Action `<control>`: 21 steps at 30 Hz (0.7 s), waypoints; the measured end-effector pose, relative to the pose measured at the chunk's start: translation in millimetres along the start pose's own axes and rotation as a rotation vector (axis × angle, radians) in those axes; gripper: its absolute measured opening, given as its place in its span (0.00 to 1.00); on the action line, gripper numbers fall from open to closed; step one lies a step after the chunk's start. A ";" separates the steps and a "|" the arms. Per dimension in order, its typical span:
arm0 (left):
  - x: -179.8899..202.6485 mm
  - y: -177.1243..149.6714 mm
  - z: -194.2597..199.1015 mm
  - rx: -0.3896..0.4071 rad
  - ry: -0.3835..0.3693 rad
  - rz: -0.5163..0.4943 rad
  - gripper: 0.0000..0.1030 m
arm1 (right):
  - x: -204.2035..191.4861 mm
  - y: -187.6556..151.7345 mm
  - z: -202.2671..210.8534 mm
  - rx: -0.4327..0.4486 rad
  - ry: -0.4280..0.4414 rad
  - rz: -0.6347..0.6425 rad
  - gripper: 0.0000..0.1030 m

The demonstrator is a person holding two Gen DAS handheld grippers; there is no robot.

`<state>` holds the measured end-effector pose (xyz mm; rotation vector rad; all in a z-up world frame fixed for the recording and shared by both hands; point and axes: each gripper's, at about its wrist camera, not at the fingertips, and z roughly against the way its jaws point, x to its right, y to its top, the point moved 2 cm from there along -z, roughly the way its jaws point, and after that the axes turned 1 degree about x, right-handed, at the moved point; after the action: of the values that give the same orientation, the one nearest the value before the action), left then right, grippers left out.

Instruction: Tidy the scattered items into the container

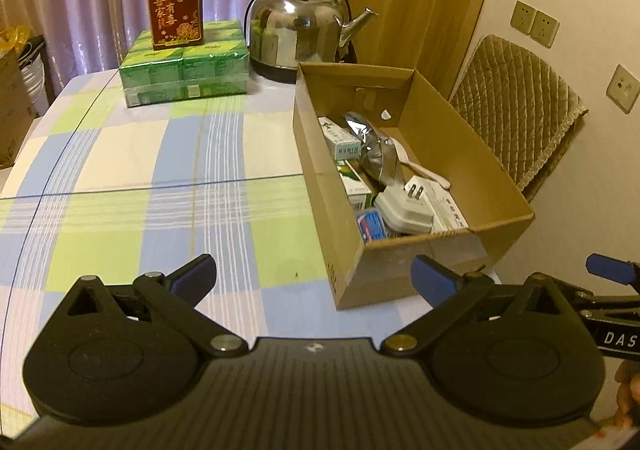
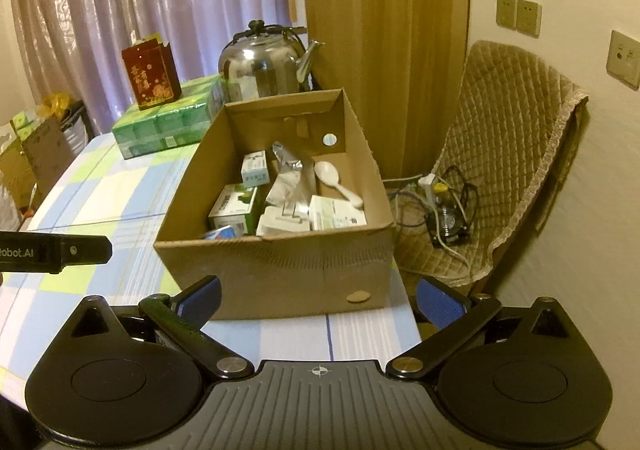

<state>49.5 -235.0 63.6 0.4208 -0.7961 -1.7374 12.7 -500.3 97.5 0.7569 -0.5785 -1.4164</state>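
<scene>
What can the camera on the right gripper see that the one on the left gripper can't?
Only the right wrist view shows the tangle of cables on the floor beside the chair, and the white spoon's bowl. Only the left wrist view shows the white plug's prongs. Both show the cardboard box, the steel kettle, the green packs and the red box. Both grippers, left and right, are open.

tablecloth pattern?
Tablecloth: plaid checks of pale blue, light green and cream with thin white stripes. Clearest in left wrist view.
</scene>
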 end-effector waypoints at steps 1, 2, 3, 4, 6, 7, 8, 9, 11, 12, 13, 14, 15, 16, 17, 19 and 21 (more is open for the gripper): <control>-0.3 -1.1 1.5 -0.002 0.002 0.000 0.99 | -0.4 -1.1 1.9 -0.002 -0.001 -0.001 0.98; -0.4 -2.9 3.6 -0.002 0.005 0.000 0.99 | -1.1 -1.7 3.5 -0.003 -0.001 -0.002 0.98; -0.9 -4.3 5.1 -0.002 0.006 0.002 0.99 | -1.6 -2.3 5.5 -0.003 0.000 -0.003 0.98; -1.3 -5.8 6.9 -0.004 0.006 0.007 0.99 | -1.9 -2.6 6.3 -0.002 0.002 -0.003 0.98; -2.2 -7.5 9.2 -0.006 0.006 0.016 0.99 | -3.9 -3.6 8.9 -0.001 0.004 -0.001 0.98; -2.6 -8.1 10.4 -0.005 0.007 0.018 0.99 | -5.2 -4.1 10.7 0.000 0.005 0.002 0.98; -2.7 -8.6 11.7 -0.003 0.009 0.018 0.99 | -6.4 -4.2 11.7 0.001 0.005 0.003 0.98; -2.5 -9.1 12.9 0.001 0.013 0.017 0.99 | -7.3 -4.6 12.9 0.001 0.006 0.002 0.98; -2.1 -9.6 14.7 0.009 0.020 0.011 0.99 | -9.2 -4.6 15.1 0.002 0.010 -0.005 0.98; -1.8 -9.7 15.1 0.010 0.020 0.008 0.99 | -10.1 -4.6 15.9 0.004 0.013 -0.007 0.98; -1.6 -10.3 15.7 0.012 0.019 0.006 0.99 | -11.2 -4.3 16.8 0.005 0.014 -0.007 0.98; -1.3 -10.7 16.1 0.012 0.018 0.004 0.99 | -12.1 -4.1 17.5 0.007 0.015 -0.007 0.98; -1.4 -11.2 16.2 0.012 0.015 0.003 0.99 | -13.3 -3.8 18.1 0.009 0.017 -0.006 0.98; -0.9 -11.7 16.3 0.011 0.012 0.003 0.99 | -14.5 -2.9 18.6 0.011 0.018 -0.005 0.98; -0.4 -12.2 16.2 0.009 0.008 0.003 0.99 | -15.6 -2.7 18.8 0.012 0.019 -0.004 0.98; 0.4 -13.6 16.1 0.009 0.004 -0.001 0.99 | -17.5 -2.2 19.2 0.016 0.018 0.001 0.98; 1.3 -15.0 15.5 0.007 0.002 -0.005 0.99 | -18.3 -1.3 19.1 0.017 0.017 0.006 0.98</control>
<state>28.7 -229.4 64.3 0.4294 -0.8009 -1.7387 -4.1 -484.4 110.3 0.7796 -0.5803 -1.4001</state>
